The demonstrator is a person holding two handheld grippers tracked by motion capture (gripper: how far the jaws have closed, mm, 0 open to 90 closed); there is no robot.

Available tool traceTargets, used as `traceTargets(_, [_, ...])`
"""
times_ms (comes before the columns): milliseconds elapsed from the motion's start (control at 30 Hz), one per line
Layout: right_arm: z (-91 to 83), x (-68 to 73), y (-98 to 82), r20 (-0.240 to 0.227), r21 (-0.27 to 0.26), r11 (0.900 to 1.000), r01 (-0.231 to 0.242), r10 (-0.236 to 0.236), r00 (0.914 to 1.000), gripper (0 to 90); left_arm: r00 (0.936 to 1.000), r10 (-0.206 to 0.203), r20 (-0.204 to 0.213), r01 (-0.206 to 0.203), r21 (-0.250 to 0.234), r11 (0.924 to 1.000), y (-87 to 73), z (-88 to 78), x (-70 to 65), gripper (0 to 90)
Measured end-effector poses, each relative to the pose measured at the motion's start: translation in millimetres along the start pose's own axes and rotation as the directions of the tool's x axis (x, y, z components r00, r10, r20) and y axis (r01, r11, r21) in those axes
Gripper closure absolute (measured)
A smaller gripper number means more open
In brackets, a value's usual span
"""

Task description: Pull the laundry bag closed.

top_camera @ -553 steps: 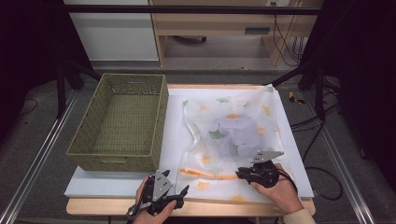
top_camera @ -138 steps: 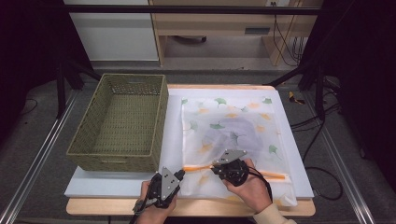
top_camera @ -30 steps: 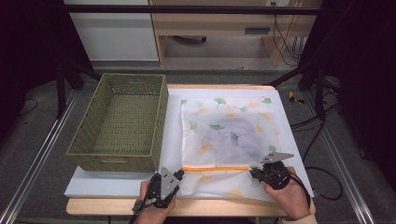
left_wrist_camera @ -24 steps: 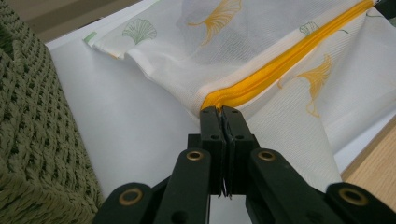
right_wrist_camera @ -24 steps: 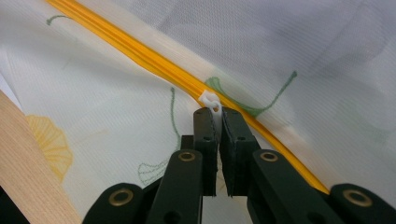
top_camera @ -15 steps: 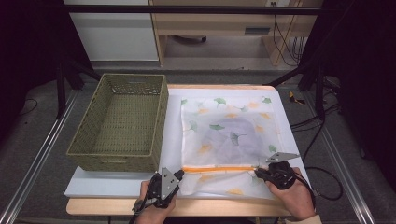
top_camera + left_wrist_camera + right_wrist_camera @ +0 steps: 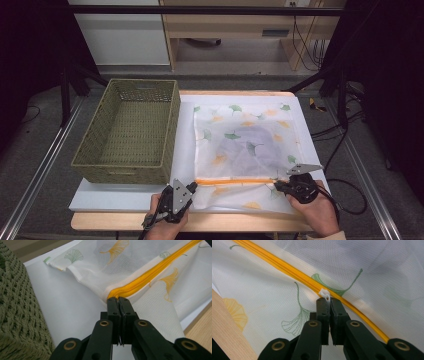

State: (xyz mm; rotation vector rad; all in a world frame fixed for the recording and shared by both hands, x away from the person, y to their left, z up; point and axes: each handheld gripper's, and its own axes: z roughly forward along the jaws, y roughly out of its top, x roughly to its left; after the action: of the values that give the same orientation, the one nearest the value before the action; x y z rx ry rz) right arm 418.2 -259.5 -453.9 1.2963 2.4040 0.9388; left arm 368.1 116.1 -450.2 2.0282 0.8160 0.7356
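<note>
A white mesh bag (image 7: 245,145) printed with ginkgo leaves lies flat on the white board, with a dark item dimly visible inside. Its orange zipper (image 7: 235,181) runs across near the front edge. My left gripper (image 7: 192,186) is shut on the bag at the zipper's left end (image 7: 118,300). My right gripper (image 7: 276,186) is at the zipper's right part, shut on the small white zipper pull (image 7: 323,293), which sticks out just past its tips (image 7: 328,300). The right jaws have just been closing a little tighter on that pull.
A green woven basket (image 7: 122,167) stands empty on the left, close beside the bag. The white board (image 7: 125,197) rests on a wooden table whose front edge (image 7: 115,221) lies just beyond my hands. Cables hang off the right side.
My right gripper has slid slightly to the right along the zipper with the pull in it. The left gripper and the bag's left end have stayed put.
</note>
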Motion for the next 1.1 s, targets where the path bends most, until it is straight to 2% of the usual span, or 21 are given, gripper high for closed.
traceTargets(367, [-0.4, -0.3, -0.1, 0.008, 0.001, 1.000, 0.005, -0.005, 1.0000, 90.0, 1.0000, -0.006, 0.000, 0.006, 0.002, 1.0000, -1.1, 1.2, -0.6, 88.4])
traceTargets(733, [-2.8, -2.4, -1.9, 0.007, -0.005, 1.000, -0.027, 0.027, 0.9996, 90.0, 1.0000, -0.005, -0.003, 0.005, 0.002, 1.0000, -1.3, 1.2, -2.8, 88.4])
traceTargets(1100, [-8.5, -12.1, -8.1, 0.021, -0.008, 0.998, -0.058, 0.058, 0.9981, 90.0, 1.0000, -0.009, -0.003, 0.009, 0.006, 0.9999, -2.8, 2.3, -3.5, 88.4])
